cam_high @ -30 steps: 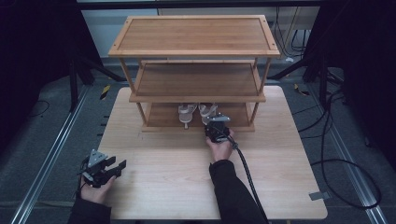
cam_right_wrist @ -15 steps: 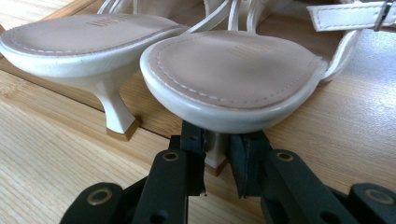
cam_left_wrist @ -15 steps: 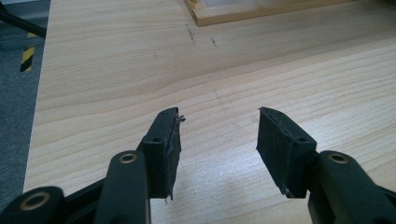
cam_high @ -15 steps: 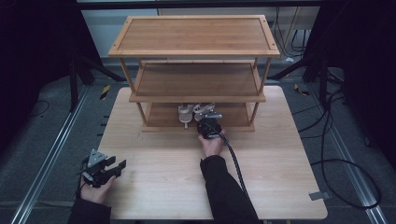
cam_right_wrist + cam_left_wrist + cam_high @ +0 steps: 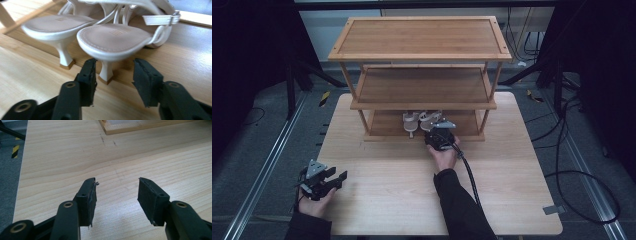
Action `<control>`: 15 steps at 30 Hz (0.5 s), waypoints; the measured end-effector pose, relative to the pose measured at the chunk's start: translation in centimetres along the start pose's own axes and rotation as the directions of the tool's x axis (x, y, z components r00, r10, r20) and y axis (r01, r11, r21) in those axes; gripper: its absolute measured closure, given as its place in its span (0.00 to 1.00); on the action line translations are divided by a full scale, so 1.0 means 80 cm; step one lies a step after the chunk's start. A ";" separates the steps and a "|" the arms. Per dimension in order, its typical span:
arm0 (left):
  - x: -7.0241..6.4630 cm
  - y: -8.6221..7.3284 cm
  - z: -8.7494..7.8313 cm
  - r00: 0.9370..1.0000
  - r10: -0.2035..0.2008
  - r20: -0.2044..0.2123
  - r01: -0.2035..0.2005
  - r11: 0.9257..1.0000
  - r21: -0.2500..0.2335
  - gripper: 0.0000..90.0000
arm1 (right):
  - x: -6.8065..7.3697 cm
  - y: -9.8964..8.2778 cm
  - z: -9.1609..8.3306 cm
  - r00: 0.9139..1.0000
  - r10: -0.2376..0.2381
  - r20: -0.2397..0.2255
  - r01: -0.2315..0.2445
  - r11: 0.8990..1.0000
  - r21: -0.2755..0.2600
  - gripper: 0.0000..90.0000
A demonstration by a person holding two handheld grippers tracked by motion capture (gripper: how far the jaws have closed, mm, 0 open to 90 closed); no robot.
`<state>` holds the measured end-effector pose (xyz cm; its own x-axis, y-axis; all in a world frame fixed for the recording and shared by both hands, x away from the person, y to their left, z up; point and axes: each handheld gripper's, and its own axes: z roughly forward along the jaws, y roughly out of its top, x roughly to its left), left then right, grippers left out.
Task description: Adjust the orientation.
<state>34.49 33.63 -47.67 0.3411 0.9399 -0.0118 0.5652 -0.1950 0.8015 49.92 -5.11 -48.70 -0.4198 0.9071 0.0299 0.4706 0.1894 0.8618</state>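
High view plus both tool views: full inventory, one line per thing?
Sandals: two, white with low heels, side by side on the rack's bottom tier, heels toward the person.
Rack: one, light wood, three tiers, at the far side of the table.
Table: one, pale wood top.
Cables: several, black, on the grey floor to the right.
Left tool: one, black, open with nothing between the jaws, over the table's near left part.
Right tool: one, black, jaws just opened, either side of the nearer sandal's heel without pressing it.
Forearms: two, dark sleeves, from the near edge.
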 end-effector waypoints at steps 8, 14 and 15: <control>0.003 -0.003 0.001 1.000 -0.001 0.005 0.000 1.000 0.007 0.53 | -0.010 -0.014 -0.053 0.996 -0.086 -0.037 0.086 0.996 0.021 0.36; 0.001 -0.003 0.000 1.000 0.005 0.012 -0.005 1.000 0.006 0.52 | -0.029 -0.017 -0.091 0.996 -0.082 -0.022 0.082 0.997 0.002 0.26; 0.000 -0.003 0.001 1.000 0.003 0.013 -0.003 1.000 0.006 0.52 | -0.032 -0.018 -0.096 0.997 -0.079 -0.022 0.079 0.997 -0.003 0.25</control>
<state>34.42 33.67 -47.87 0.3529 0.9355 -0.0174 0.5683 -0.1996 0.7983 44.36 -10.55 -46.12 -0.4728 0.8808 -0.0273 0.4333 0.2593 0.8632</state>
